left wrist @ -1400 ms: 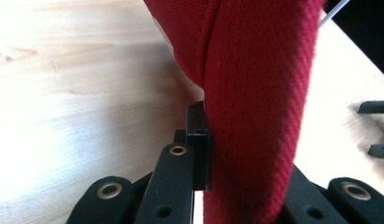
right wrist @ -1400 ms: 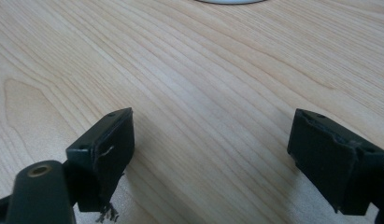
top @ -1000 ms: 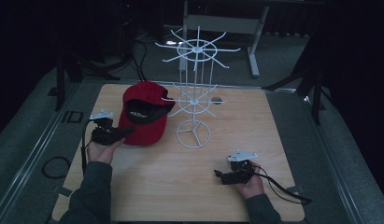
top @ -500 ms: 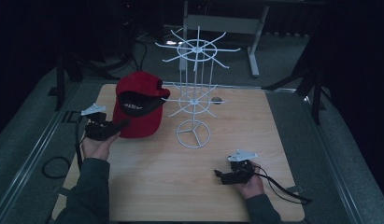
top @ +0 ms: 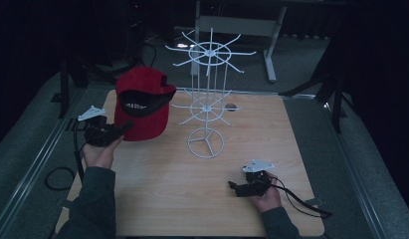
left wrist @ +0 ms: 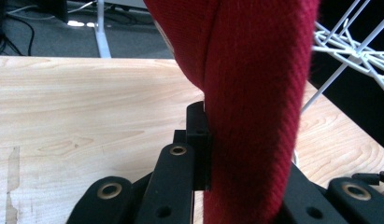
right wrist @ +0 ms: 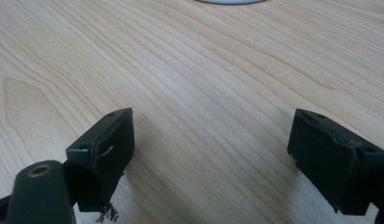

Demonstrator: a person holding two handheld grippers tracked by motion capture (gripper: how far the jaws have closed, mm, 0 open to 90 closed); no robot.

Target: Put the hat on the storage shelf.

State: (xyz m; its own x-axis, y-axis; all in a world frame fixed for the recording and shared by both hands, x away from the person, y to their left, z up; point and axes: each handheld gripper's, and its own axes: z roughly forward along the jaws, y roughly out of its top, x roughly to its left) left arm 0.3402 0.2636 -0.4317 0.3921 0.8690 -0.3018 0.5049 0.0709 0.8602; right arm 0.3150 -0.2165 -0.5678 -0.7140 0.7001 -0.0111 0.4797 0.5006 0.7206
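High view shows the left gripper [top: 117, 130] with its fingers pinching the red cap [top: 142, 107] by its edge, just off the counter [top: 162, 199], beside the white rack [top: 207, 107], where thin fabric might slip free, while the right gripper [top: 234, 186] rests with fingers spread.

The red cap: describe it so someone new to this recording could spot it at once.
On the wooden table, look left of the white wire rack. The red cap is held up there by its brim, clamped in the left claw. It is the one soft, coloured thing, with a black underside bearing white lettering.
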